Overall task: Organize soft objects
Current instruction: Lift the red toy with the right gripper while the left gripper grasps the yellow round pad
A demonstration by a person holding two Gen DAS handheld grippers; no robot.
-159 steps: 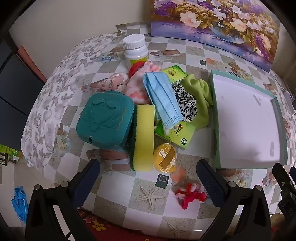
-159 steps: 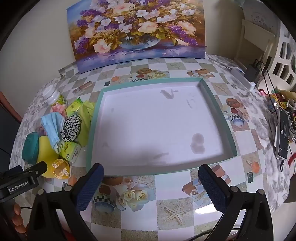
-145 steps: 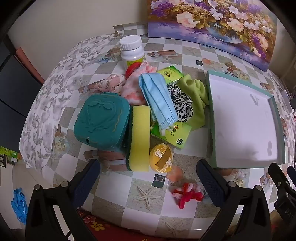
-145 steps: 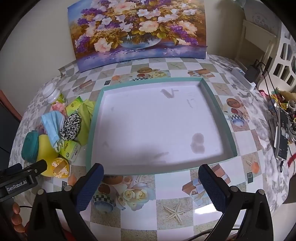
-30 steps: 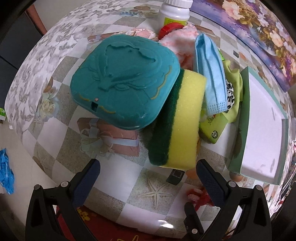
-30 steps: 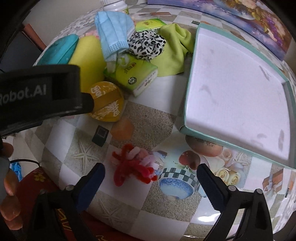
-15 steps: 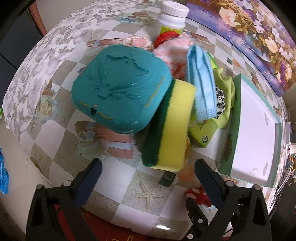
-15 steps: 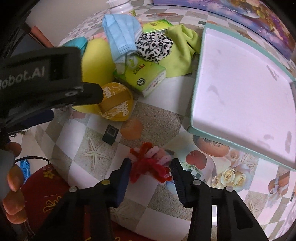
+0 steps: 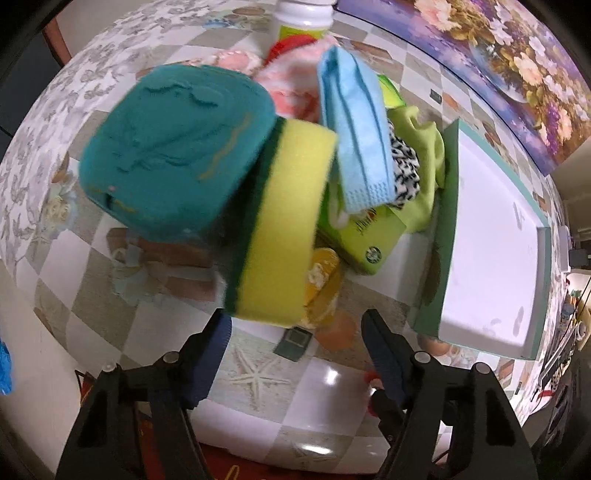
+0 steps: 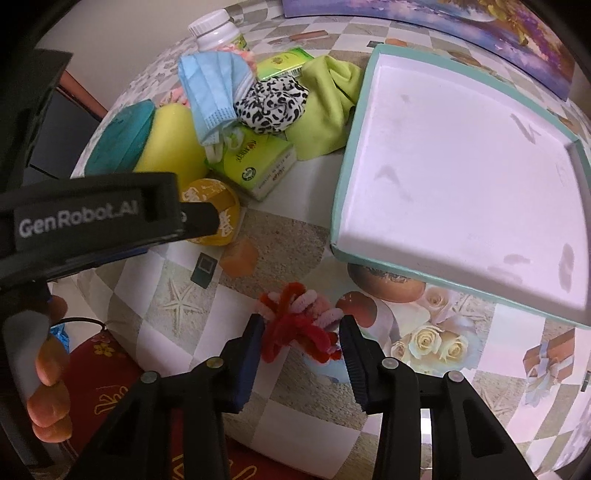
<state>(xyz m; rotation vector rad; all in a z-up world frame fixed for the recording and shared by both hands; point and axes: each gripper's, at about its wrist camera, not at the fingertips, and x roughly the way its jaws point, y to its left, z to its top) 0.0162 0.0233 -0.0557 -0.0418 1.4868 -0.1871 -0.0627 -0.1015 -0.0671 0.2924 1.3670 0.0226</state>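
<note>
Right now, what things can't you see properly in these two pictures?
- Bottle: left wrist view, its top is cut off by the picture's edge.
- Yellow tape roll: right wrist view, partly hidden behind the left gripper's black body.
- Sponge and teal box: left wrist view, blurred.
- Pink cloth: left wrist view, mostly covered by the blue mask.
- Fuzzy red toy: right wrist view, sides hidden by the right gripper.

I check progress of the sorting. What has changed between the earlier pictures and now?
The right tool came down and closed on the red and pink fuzzy bundle. The left tool moved down to the yellow sponge; its jaws have just been closing, not yet gripping it. The pile and the tray, with nothing in it, stayed as they were.
</note>
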